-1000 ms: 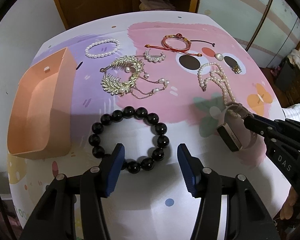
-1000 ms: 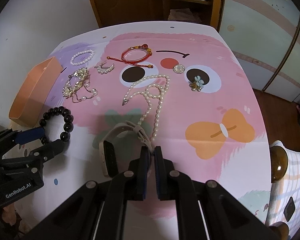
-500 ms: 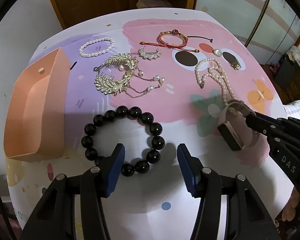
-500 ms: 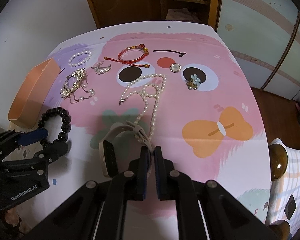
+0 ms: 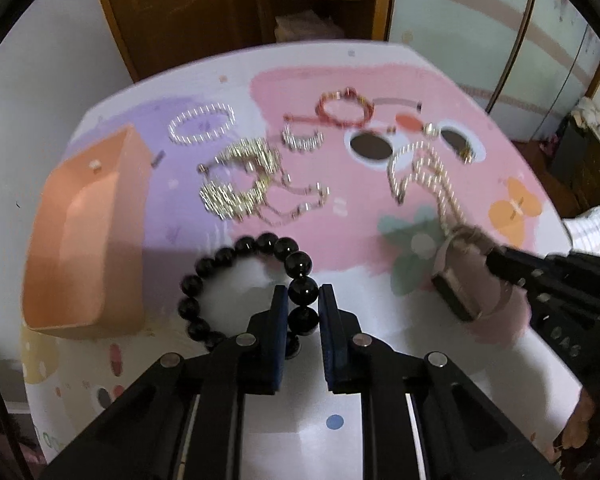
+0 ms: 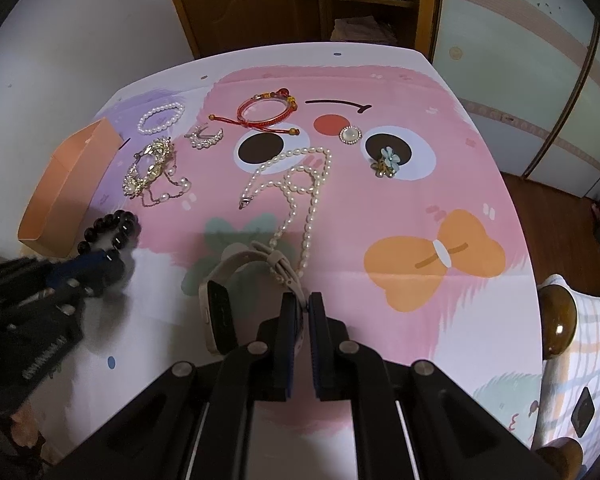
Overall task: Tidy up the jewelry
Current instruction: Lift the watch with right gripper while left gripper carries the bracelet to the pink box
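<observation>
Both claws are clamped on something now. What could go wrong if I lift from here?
1. The left claw, its jaws closing, pinches only a bead or two of the black bead bracelet; round glossy beads may slip out.
2. The right claw grips the smartwatch strap, where the pearl necklace seems to lie across it; lifting could drag the pearls.
3. The orange box sits close beside the bracelet; swinging beads might nudge it.

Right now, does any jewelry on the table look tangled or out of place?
Yes. The pearl necklace lies in loose loops, and one end runs under the watch strap that the right gripper holds. Lifting the watch might drag it.
</observation>
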Available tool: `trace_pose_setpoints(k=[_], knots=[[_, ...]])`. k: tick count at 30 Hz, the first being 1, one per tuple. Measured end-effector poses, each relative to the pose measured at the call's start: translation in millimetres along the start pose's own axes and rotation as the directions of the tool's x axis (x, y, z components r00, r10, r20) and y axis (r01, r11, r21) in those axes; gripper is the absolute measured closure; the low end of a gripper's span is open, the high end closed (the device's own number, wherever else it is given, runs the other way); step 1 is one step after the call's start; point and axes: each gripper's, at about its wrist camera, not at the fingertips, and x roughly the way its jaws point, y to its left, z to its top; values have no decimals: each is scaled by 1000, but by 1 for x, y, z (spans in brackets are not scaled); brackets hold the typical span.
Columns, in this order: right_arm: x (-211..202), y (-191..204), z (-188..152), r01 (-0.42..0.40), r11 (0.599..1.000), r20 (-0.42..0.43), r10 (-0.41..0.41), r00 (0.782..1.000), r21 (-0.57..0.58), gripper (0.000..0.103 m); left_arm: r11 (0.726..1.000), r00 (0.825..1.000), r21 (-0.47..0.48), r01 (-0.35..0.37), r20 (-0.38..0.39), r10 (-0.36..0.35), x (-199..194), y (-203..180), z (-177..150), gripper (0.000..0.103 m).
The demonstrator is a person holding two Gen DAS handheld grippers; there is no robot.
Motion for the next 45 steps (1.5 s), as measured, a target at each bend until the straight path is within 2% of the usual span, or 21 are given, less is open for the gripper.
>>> trace_pose_setpoints(k=[12,21,26,30,34,38,42,45], knots=[[-29,12,8,-13,1000,53,14,998,-28,97,986,988,-116,119,110,-106,-71,39,17,91],[-67,47,27,-33,993,132,48,990,-113,97,980,977,-173,101,201,-65,-119,79,21,91],[-83,73,45,-57,983,161,85,983,-172,97,965,970,-252,75,242,-12,-136,117,24,91],[-90,96,60,-86,972,177,126,976,-219,97,952,967,-305,9,244,69,-137,146,24,91],[-93,127,81,-125,957,185,178,967,-263,97,937,970,-344,-66,199,141,-122,175,22,91],[-84,160,104,-179,936,164,236,958,-303,97,925,980,-377,-44,163,112,-102,200,19,91],[-66,189,123,-233,918,116,282,952,-320,97,917,985,-398,23,166,48,-88,211,17,91],[-44,212,136,-258,910,77,297,952,-326,97,918,987,-396,32,157,33,-75,214,17,91]])
